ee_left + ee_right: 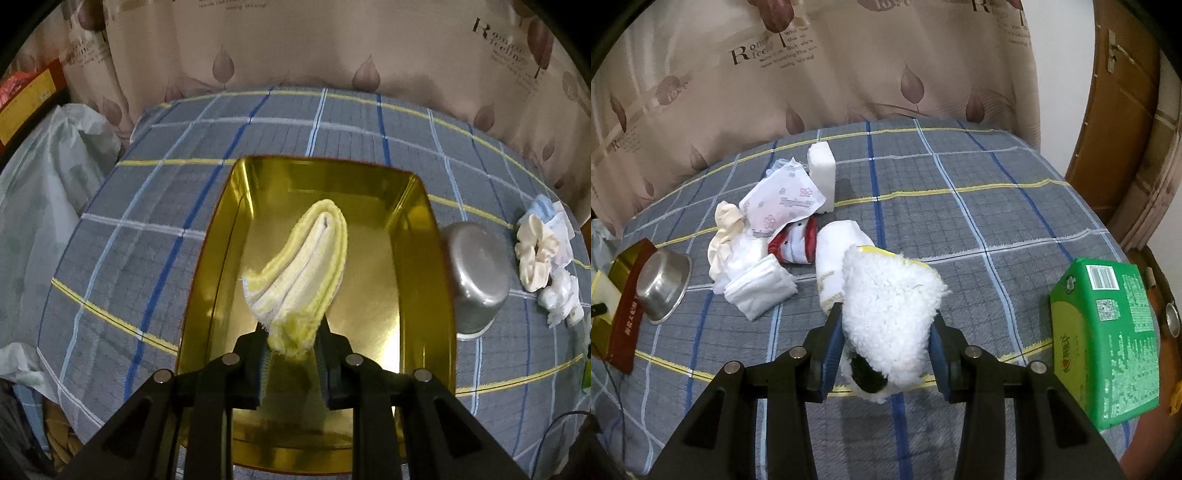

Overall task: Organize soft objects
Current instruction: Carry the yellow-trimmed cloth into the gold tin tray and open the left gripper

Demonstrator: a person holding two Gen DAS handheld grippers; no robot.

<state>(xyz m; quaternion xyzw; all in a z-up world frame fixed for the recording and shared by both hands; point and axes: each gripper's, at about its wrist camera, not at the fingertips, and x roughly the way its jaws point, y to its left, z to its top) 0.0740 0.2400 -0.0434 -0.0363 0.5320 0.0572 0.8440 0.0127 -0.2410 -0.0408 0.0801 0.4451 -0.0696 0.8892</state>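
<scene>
Counting what's sitting on the plaid bedspread (pixel 979 229) rn: 1 shiny gold rectangular metal tin (pixel 417 236), 1 upturned steel bowl (pixel 663 286), 1 green cardboard tissue box (pixel 1108 332), 1 white foam block (pixel 822 173), 1 folded yellow-and-white striped towel (pixel 306 266), 1 fluffy white fleece piece (pixel 890 314), 1 cream scrunchie (pixel 535 251), approx 5 other soft bits piling up.

1. Folded yellow-white towel (pixel 303 258): hangs over the gold tin (pixel 417 236), tip toward 12 o'clock.
2. Fluffy white cloth (pixel 890 314): bunched, lifted off the bedspread.
3. Heap of soft items (pixel 768 236): bedspread, 10 o'clock of the cloth.
</scene>
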